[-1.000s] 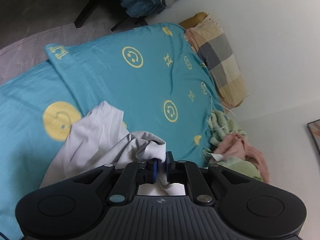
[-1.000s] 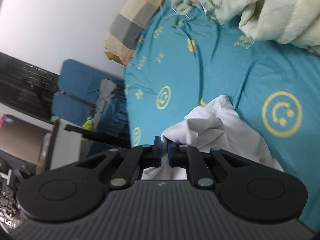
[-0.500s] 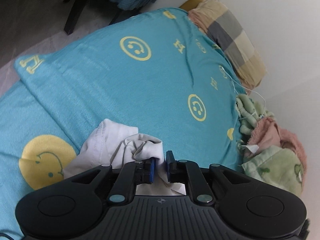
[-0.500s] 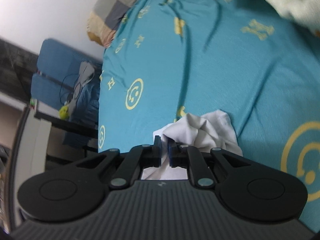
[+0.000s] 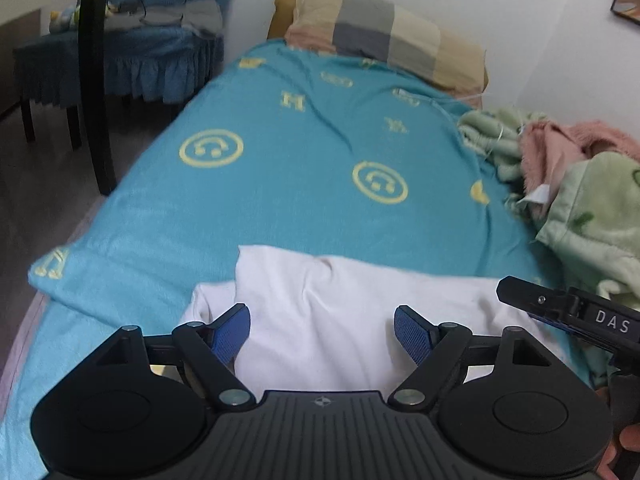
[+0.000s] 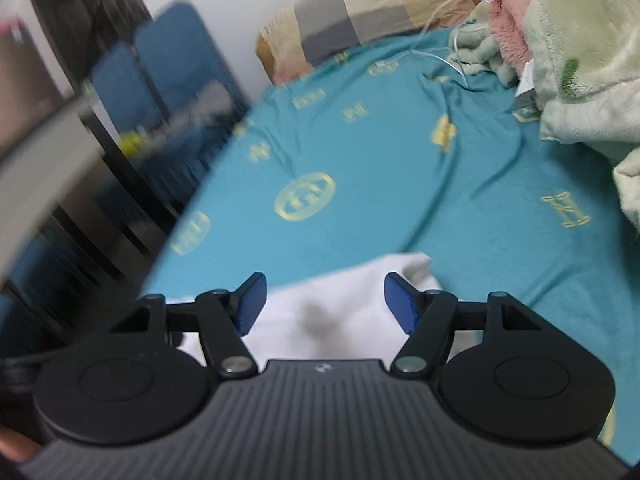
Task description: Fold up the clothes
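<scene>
Covering the bed ahead of both tongs: teal sheet (image 5: 280, 200). White shirt (image 5: 340, 312) lies flat on it, directly under both. Left tongs (image 5: 322, 330) spreading, pads clear of cloth. Right tongs (image 6: 324, 302) also spreading, nothing pinched. Blanket (image 5: 592, 216) off right.

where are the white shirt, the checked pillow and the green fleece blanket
white shirt (image 5: 344, 312), left wrist view, middle of the flat cloth
checked pillow (image 5: 384, 36), left wrist view, grey check
green fleece blanket (image 6: 580, 48), right wrist view, upper fold

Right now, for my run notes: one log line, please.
left jaws opening, nothing gripped | right jaws opening, nothing gripped | white garment on teal bedsheet
</scene>
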{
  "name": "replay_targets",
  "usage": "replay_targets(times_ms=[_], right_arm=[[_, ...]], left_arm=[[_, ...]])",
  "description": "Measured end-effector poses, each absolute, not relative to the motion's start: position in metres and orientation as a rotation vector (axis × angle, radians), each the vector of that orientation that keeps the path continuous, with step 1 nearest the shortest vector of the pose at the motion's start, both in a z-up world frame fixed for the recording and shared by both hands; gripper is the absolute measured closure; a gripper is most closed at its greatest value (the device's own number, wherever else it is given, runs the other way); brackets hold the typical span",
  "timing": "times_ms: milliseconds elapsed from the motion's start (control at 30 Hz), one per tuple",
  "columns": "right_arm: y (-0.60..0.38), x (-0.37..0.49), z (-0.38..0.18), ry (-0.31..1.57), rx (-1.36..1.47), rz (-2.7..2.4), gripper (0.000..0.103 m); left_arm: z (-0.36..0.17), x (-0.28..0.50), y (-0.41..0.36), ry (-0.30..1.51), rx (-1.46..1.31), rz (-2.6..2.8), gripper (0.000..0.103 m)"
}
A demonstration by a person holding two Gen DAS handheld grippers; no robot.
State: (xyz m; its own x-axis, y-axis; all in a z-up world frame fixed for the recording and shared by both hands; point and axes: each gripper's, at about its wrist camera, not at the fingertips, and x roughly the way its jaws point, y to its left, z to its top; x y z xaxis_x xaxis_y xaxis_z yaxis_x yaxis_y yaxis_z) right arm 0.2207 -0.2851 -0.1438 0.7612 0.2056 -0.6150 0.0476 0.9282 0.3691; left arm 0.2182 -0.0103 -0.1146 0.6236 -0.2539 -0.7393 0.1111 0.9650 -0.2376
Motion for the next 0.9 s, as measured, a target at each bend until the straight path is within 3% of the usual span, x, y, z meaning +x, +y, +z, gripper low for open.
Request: replay_targets(times_ms=[167, 633, 900], right_arm=[[-0.285, 0.224, -0.156, 0.753, 0.379, 0.089, 0.036], [-0.277, 0.147, -0.11, 0.716, 0.337, 0.108, 0.036], [-0.261, 0.111, -0.105, 0.744, 0.222, 0.097, 0.036]], left_arm=[[-0.12, 0.214, -0.017, 0.871, -0.101, -0.211, 0.022], [-0.064, 0.128, -0.017, 0.765, -0.072, -0.239, 0.022], [-0.067, 0.094, -0.022, 0.8, 0.016, -0.237, 0.022]])
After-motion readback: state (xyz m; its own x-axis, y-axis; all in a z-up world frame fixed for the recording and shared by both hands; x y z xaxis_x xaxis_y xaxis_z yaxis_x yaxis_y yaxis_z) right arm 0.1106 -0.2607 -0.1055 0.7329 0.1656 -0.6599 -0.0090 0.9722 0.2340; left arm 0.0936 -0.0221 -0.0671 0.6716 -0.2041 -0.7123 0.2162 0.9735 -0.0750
